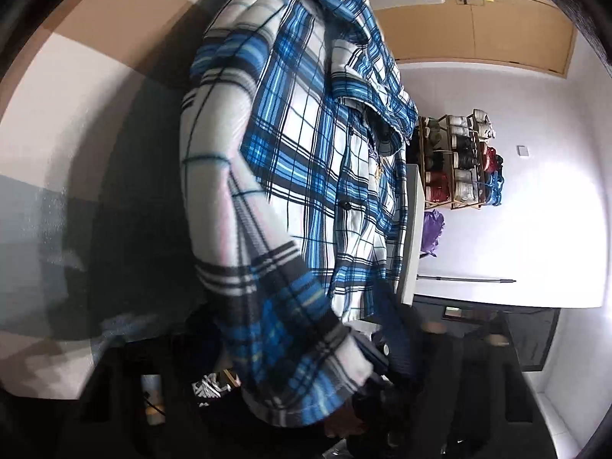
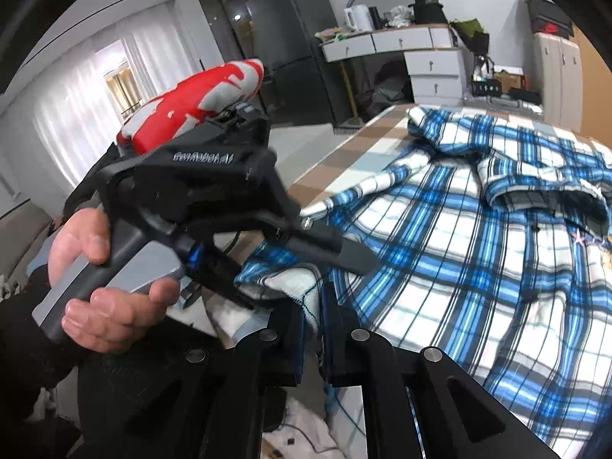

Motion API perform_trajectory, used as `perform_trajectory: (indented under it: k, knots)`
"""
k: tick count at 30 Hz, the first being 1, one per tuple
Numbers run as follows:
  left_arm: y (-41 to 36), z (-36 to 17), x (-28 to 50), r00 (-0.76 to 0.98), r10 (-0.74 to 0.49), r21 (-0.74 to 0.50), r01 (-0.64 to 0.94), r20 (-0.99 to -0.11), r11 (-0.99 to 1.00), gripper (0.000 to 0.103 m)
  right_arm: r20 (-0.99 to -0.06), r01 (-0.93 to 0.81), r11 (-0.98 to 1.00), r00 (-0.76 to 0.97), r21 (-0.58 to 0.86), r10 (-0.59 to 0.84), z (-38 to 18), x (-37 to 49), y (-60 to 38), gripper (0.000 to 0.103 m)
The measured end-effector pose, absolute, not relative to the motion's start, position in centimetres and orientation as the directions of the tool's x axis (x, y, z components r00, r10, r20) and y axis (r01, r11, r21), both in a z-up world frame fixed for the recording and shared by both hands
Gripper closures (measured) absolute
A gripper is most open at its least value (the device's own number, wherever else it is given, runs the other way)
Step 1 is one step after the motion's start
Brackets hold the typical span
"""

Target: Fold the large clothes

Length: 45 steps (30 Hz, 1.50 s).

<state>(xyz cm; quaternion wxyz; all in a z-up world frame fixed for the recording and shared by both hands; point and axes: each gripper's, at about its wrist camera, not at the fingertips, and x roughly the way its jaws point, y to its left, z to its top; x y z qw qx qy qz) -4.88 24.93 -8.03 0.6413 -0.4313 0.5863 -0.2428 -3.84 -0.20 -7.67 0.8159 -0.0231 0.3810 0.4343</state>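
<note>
One soft plaid shirt [image 2: 478,267], checked tablecloth [image 2: 344,160]

Home room: fridge [image 2: 294,49], drawer desk [image 2: 405,49], shoe rack [image 1: 459,160].

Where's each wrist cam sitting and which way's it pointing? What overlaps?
Left wrist: on the left tool, a dark blur at bottom; rolled view, tilted down at the plaid shirt, shoe rack beyond.
Right wrist: on the right tool, pinching the shirt's edge; faces across the table toward a desk; left hand with its tool shows.
Shared: the shirt and table.
</note>
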Motion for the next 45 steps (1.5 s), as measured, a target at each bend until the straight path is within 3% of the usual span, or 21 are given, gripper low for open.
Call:
perform_trajectory:
  k: [2, 5, 7, 8, 9, 11, 12, 23, 31, 33, 40, 43, 45]
  knots:
    - [24.9, -7.9, -5.0, 0.182, -0.826, -0.844, -0.183, -0.534, 0.505, 0.095, -0.631, -0.708, 0.619, 0.317, 0.339, 0.708, -7.8, -4.5, -1.4, 0.095]
    - [25.1, -7.6, -5.4, 0.189, -0.832, -0.853, -0.166, -0.521, 0.496, 0.098, -0.620, -0.666, 0.616, 0.285, 0.420, 0.731, -8.0, -5.7, -3.3, 0.094]
    - [25.5, -7.6, -5.4, 0.198, -0.849, -0.871, -0.166, -0.489, 0.463, 0.100, -0.604, -0.628, 0.621, 0.284, 0.469, 0.745, -8.3, -7.0, -4.8, 0.088]
    - [25.7, -7.5, -5.3, 0.204, -0.853, -0.876, -0.162, -0.480, 0.454, 0.100, -0.593, -0.603, 0.612, 0.268, 0.511, 0.759, -8.7, -7.7, -5.4, 0.070]
    - [25.7, -7.3, -5.1, 0.208, -0.856, -0.880, -0.154, -0.473, 0.449, 0.101, -0.578, -0.579, 0.599, 0.251, 0.553, 0.776, -9.1, -8.1, -5.9, 0.035]
    - [26.0, -6.9, -5.2, 0.216, -0.872, -0.898, -0.144, -0.439, 0.416, 0.101, -0.487, -0.513, 0.532, 0.234, 0.673, 0.841, -9.8, -9.2, -6.9, 0.005]
    - [26.1, -6.8, -5.2, 0.217, -0.879, -0.905, -0.141, -0.424, 0.402, 0.102, -0.430, -0.492, 0.483, 0.225, 0.725, 0.874, -10.0, -9.5, -7.2, 0.005]
    - [26.8, -4.1, -5.2, 0.242, -0.921, -0.953, -0.074, -0.304, 0.295, 0.102, -0.162, -0.107, 0.197, 0.271, 0.975, 0.949, -13.3, -4.5, -6.8, 0.002]
    - [27.5, -3.1, -4.7, 0.241, -0.933, -0.963, -0.052, -0.268, 0.263, 0.102, -0.147, 0.128, 0.097, 0.476, 0.987, 0.867, -16.0, -3.1, -11.2, 0.003]
    - [27.2, -2.7, -4.3, 0.245, -0.933, -0.964, -0.052, -0.265, 0.260, 0.102, -0.096, 0.171, 0.009, 0.507, 0.985, 0.856, -16.3, -2.8, -12.4, 0.002]
    - [27.3, -2.5, -4.1, 0.249, -0.930, -0.962, -0.052, -0.272, 0.267, 0.102, -0.268, 0.181, 0.197, 0.651, 0.964, 0.710, -14.2, -2.3, -18.4, 0.001]
    - [27.3, -2.2, -4.0, 0.258, -0.921, -0.956, -0.046, -0.291, 0.289, 0.102, -0.284, 0.216, 0.185, 0.669, 0.959, 0.687, -14.4, -1.7, -20.9, 0.003]
    - [27.6, -2.3, -4.0, 0.262, -0.920, -0.957, -0.053, -0.290, 0.287, 0.102, -0.388, 0.257, 0.291, 0.640, 0.922, 0.664, -13.6, -1.1, -21.8, 0.002]
